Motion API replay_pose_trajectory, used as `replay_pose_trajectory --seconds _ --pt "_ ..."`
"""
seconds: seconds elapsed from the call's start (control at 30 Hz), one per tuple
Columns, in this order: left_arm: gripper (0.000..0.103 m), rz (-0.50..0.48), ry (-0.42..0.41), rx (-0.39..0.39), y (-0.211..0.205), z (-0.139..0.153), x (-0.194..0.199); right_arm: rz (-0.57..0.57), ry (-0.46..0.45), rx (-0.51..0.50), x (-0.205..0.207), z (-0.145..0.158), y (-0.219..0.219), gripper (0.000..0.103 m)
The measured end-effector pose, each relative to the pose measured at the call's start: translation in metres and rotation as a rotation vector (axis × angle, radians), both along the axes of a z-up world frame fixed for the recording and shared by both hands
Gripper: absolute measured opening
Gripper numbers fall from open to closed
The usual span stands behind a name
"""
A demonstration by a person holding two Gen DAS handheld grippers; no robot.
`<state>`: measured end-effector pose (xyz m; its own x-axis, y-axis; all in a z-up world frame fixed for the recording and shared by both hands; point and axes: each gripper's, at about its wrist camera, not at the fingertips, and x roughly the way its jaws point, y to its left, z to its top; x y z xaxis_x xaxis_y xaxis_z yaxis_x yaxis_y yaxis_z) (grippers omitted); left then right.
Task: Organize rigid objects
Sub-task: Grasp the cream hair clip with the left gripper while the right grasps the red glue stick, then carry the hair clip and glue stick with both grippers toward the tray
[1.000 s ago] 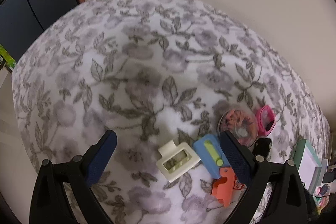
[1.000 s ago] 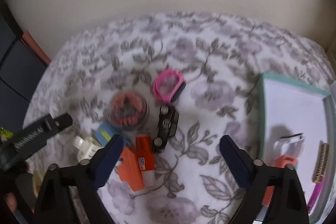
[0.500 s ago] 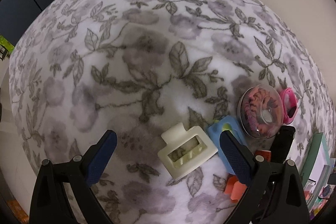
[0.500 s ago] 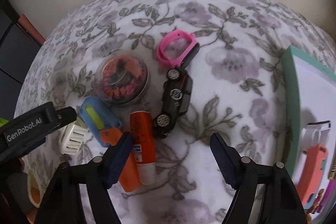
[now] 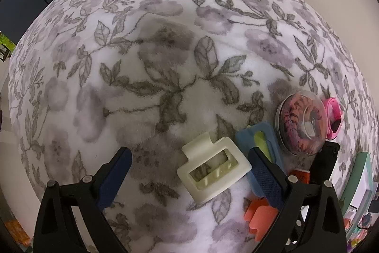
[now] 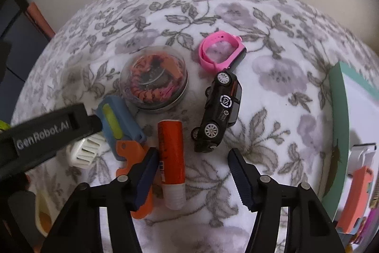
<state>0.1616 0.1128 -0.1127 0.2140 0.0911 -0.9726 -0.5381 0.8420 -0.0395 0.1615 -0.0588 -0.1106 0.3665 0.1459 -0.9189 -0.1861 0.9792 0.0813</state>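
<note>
A cream hair claw clip (image 5: 213,170) lies on the floral blanket between the open fingers of my left gripper (image 5: 189,167), nearer the right finger. My right gripper (image 6: 193,167) is open just in front of a black toy car (image 6: 219,110) and beside an orange glue stick (image 6: 171,158). Around them lie a blue and yellow case (image 6: 118,121), an orange tool (image 6: 132,158), a round clear tin of hair ties (image 6: 154,80) and a pink watch band (image 6: 219,51). The clip also shows in the right wrist view (image 6: 86,151), partly hidden by the left gripper.
A teal-rimmed white tray (image 6: 338,125) stands at the right with a coral item (image 6: 355,196) and a white clip (image 6: 362,153) in it. The floral blanket (image 5: 142,63) stretches to the far left. A wall lies behind.
Both grippers have moved down and forward toward the objects. The left gripper now brackets the cream clip; the right one has closed in on the toy car and narrowed a little.
</note>
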Motion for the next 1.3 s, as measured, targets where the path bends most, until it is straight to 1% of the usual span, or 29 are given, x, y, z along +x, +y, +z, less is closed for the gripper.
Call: replay_pose_trajectory --seconds 0.07,0.17,0.23,0.3,0.33,0.4,0.47,0.53,0.6,0.63,0.67,0.8,1.13,1.3 --pt "0.098 0.005 -0.008 0.001 0.000 -0.001 0.001 0.006 -0.015 -0.035 -0.002 -0.001 0.004 0.058" --pt "0.098 0.013 -0.014 -0.005 0.005 -0.003 0.002 0.014 -0.032 -0.050 -0.003 0.000 0.007 0.052" --pt "0.098 0.024 -0.012 0.000 0.006 -0.003 0.002 0.014 -0.034 -0.044 -0.002 0.000 0.006 0.051" --pt "0.096 0.035 -0.002 0.014 0.008 -0.002 0.001 0.010 -0.035 -0.037 -0.002 0.001 0.004 0.048" --pt "0.092 0.039 0.002 0.019 0.009 -0.002 0.001 0.003 -0.034 -0.032 -0.001 0.001 0.002 0.046" --pt "0.088 0.051 0.014 0.023 0.013 -0.003 0.000 -0.005 -0.032 -0.024 0.000 0.002 -0.001 0.042" --pt "0.085 0.062 0.017 0.012 0.017 -0.004 -0.001 -0.011 -0.028 -0.011 0.001 0.002 -0.003 0.042" --pt "0.073 0.066 0.016 -0.001 0.019 -0.005 -0.001 -0.013 -0.027 -0.004 0.002 0.002 -0.005 0.041" --pt "0.067 0.063 0.016 0.000 0.019 -0.005 0.000 -0.014 -0.026 -0.003 0.002 0.002 -0.006 0.040" --pt "0.067 0.062 0.018 0.003 0.018 -0.005 0.001 -0.015 -0.026 -0.005 0.002 0.003 -0.007 0.039" --pt "0.066 0.063 0.018 0.004 0.015 -0.004 0.000 -0.017 -0.025 -0.008 0.001 0.003 -0.008 0.034" --pt "0.060 0.062 0.021 0.006 0.013 -0.006 -0.001 -0.032 -0.015 0.016 0.003 0.004 -0.014 0.033" --pt "0.059 0.070 0.013 -0.007 0.016 -0.003 -0.002 -0.053 0.008 0.052 0.003 0.009 -0.023 0.033" --pt "0.059 0.086 -0.002 -0.002 0.020 0.005 -0.006 -0.057 0.018 0.065 0.004 0.017 -0.025 0.033"
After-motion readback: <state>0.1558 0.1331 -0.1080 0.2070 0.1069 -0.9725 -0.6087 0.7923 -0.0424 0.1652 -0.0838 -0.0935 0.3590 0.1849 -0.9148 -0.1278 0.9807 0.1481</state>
